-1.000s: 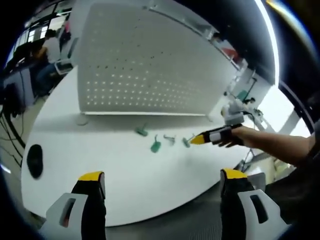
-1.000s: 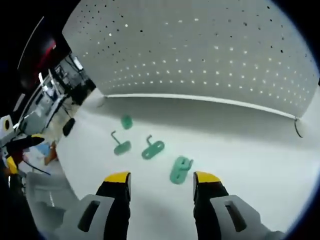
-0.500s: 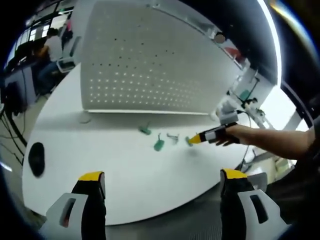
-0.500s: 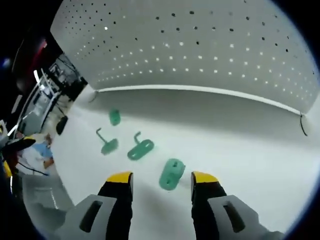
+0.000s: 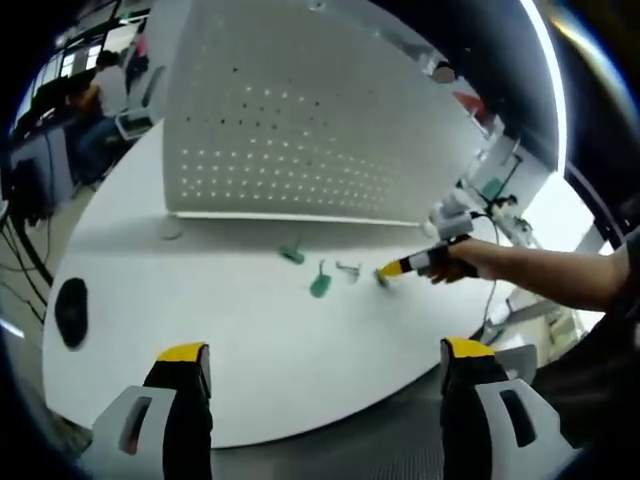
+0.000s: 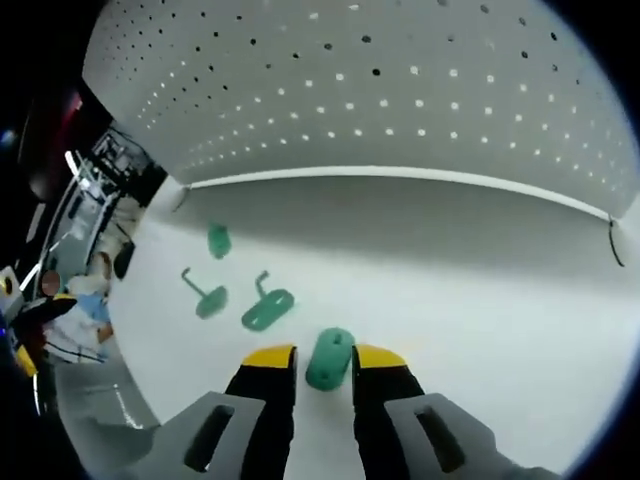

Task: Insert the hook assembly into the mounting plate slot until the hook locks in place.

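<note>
1. Left gripper view: the left claw (image 5: 325, 365) hangs over the near edge of the white counter (image 5: 230, 340), its yellow-tipped jaws spread wide with nothing between them.
2. Same view: a white perforated mounting plate (image 5: 300, 120) stands upright along the far side of the counter.
3. Same view: three small green hook pieces lie on the counter in front of the plate, apart from one another: a far hook (image 5: 292, 254), a near hook (image 5: 320, 285) and a thin wire hook (image 5: 348, 268).
4. Same view: the right claw (image 5: 390, 270), held in a person's hand (image 5: 455, 262), reaches in from the right and meets a fourth green piece at its tip.
5. Same view: a dark oval object (image 5: 70, 312) sits near the counter's left edge.
6. Right gripper view: the right claw (image 6: 323, 362) has its jaws drawn close around the green hook assembly (image 6: 329, 357), which lies on the counter (image 6: 480, 290); whether the jaws press it cannot be told.
7. Same view: three more green pieces lie to the left, a slotted one (image 6: 266, 310), a hooked one (image 6: 208, 298) and a small one (image 6: 218, 240).
8. Same view: the mounting plate (image 6: 400, 90) rises behind, well apart from the hook assembly.
</note>
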Demonstrator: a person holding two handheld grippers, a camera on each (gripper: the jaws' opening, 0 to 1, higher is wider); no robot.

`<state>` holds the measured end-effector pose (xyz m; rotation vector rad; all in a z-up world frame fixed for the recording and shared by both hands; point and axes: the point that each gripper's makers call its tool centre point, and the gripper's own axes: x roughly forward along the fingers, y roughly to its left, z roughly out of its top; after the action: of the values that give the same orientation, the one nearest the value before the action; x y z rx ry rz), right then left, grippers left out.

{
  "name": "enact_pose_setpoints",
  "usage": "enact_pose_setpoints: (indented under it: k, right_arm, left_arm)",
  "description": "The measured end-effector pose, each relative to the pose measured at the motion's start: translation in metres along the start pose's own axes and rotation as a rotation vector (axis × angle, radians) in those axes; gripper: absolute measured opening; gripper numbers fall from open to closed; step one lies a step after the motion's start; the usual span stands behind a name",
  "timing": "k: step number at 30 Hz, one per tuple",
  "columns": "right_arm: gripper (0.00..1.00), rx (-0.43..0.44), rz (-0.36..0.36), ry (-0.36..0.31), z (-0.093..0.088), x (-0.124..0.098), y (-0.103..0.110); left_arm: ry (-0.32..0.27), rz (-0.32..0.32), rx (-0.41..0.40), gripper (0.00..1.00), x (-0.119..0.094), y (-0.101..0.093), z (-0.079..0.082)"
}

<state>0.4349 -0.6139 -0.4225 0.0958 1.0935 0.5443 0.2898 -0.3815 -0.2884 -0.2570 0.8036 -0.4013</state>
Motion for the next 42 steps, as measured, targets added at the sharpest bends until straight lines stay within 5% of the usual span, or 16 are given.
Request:
enact_pose_setpoints:
  k: [42]
  right_arm:
    - [0.01,0.066,-0.020,0.027,0.006,0.005,-0.013]
  left_arm:
    - [0.042,-0.019,-0.008,0.96,0.010,-0.001,-0.008]
